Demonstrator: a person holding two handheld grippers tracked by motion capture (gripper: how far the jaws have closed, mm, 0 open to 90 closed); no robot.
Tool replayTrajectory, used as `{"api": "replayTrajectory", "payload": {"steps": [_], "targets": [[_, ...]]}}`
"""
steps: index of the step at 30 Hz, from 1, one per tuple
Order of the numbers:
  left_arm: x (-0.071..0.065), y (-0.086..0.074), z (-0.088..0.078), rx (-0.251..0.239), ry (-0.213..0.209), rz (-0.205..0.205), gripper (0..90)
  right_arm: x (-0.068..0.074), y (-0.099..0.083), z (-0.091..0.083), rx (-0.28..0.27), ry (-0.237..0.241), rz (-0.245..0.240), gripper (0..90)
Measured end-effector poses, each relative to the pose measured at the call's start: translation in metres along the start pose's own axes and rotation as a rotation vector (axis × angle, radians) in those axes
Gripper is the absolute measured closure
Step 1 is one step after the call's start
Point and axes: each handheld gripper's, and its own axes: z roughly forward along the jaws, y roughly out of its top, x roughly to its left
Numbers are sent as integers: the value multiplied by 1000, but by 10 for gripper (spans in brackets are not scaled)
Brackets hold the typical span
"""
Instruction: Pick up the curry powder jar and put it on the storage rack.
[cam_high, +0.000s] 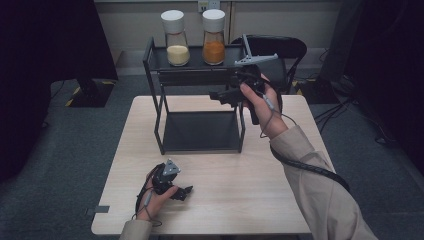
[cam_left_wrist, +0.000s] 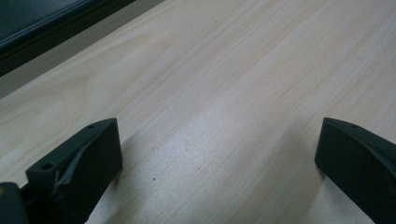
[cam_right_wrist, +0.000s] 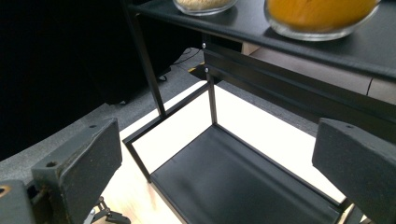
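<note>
Counted two jars up on the top shelf of one black rack (cam_high: 152, 95): pale grains in the left jar (cam_high: 176, 38), orange powder in the right jar (cam_high: 213, 37), white caps on both. Just one lower shelf (cam_right_wrist: 243, 182), bare, sitting straight ahead between the wide-apart jaws of the right gripper (cam_right_wrist: 219, 163). Both jars above and beyond those jaws. Left gripper (cam_left_wrist: 219, 158) low over the bench (cam_left_wrist: 224, 84), jaws also spread wide, only wood grain between them, gripping nothing.
</note>
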Motion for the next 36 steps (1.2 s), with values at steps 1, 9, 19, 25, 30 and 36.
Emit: {"api": "replayTrajectory", "payload": {"steps": [1,9,19,25,30,36], "targets": [[0,0,0,0,0,0,1,0,-2,0,-1,1,2,6],[0,0,0,0,0,0,1,-1,-16,4,2,5,12,7],[0,0,0,0,0,0,0,-5,-33,2,-1,-11,18,8],[0,0,0,-1,0,0,1,-6,-45,-1,-4,-20,25,9],[0,0,0,-1,0,0,0,-8,-54,-4,-1,-17,28,10],[0,0,0,-2,0,0,1,-8,-63,-7,1,-11,27,10]]}}
